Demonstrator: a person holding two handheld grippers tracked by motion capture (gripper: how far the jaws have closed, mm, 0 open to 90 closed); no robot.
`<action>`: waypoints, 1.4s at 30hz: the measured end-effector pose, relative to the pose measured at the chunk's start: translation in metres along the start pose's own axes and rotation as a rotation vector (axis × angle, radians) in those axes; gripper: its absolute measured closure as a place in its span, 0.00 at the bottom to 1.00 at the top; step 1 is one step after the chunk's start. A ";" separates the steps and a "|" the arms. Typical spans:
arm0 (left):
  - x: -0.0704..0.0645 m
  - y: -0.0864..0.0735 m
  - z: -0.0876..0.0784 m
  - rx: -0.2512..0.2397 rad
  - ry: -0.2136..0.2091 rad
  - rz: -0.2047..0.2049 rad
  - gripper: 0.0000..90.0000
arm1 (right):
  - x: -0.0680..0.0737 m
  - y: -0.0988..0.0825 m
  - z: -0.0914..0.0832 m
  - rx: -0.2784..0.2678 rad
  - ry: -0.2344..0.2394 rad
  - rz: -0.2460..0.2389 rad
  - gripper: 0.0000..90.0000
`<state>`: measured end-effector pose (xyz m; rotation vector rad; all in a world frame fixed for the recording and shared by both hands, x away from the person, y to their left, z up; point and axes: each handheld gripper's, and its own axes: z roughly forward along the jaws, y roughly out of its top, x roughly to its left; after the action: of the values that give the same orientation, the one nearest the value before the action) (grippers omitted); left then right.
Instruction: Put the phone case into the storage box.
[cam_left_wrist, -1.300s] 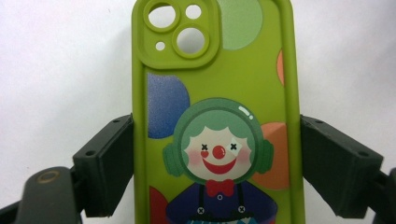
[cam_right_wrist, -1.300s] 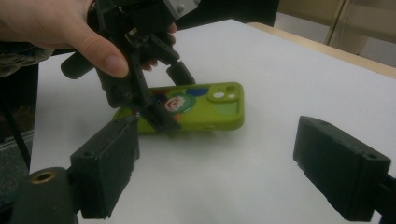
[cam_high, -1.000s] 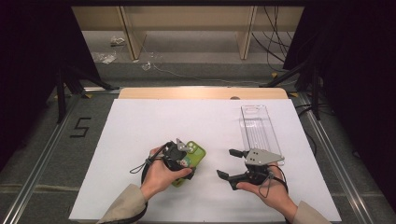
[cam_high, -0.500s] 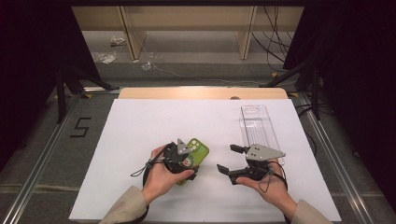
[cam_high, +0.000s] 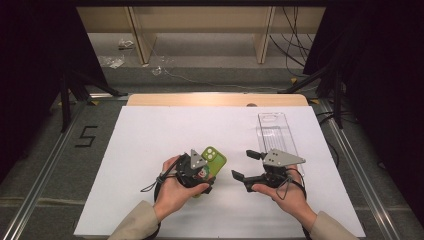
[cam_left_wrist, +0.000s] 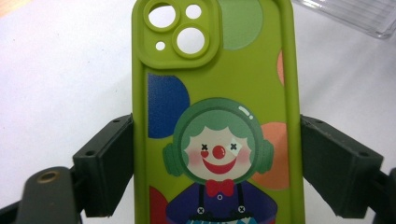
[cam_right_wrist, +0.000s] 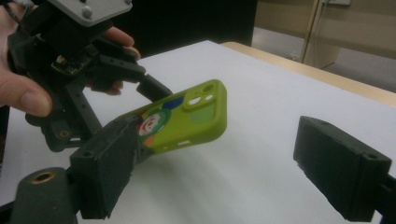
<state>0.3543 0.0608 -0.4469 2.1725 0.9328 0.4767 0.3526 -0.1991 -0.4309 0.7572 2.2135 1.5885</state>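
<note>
A lime-green phone case (cam_high: 215, 159) with a clown picture hangs tilted just above the white table sheet (cam_high: 150, 135). My left gripper (cam_high: 202, 172) is shut on it across its width. In the left gripper view the two black pads (cam_left_wrist: 109, 158) press on the long sides of the phone case (cam_left_wrist: 215, 93), camera holes pointing away. My right gripper (cam_high: 242, 164) stands open just right of it, with nothing between its jaws. The right gripper view looks over my right gripper (cam_right_wrist: 224, 170) at the phone case (cam_right_wrist: 191, 116) and the left gripper (cam_right_wrist: 144, 109).
A clear plastic phone case (cam_high: 275, 131) lies flat on the sheet at the back right, just beyond my right hand. A wooden table edge (cam_high: 215, 99) runs along the back. Dark stands and cables are on the floor beyond.
</note>
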 end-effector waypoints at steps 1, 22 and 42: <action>0.000 0.000 0.000 -0.005 0.000 0.001 0.18 | 0.000 0.001 0.000 -0.002 -0.001 0.001 0.17; -0.008 0.002 -0.004 -0.055 -0.001 0.019 0.18 | -0.002 0.016 0.016 -0.025 -0.001 0.004 0.17; -0.014 0.003 -0.005 -0.085 -0.007 0.031 0.18 | -0.005 0.026 0.034 -0.028 0.002 0.015 0.17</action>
<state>0.3432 0.0512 -0.4421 2.1134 0.8606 0.5138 0.3809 -0.1697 -0.4178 0.7661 2.1869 1.6248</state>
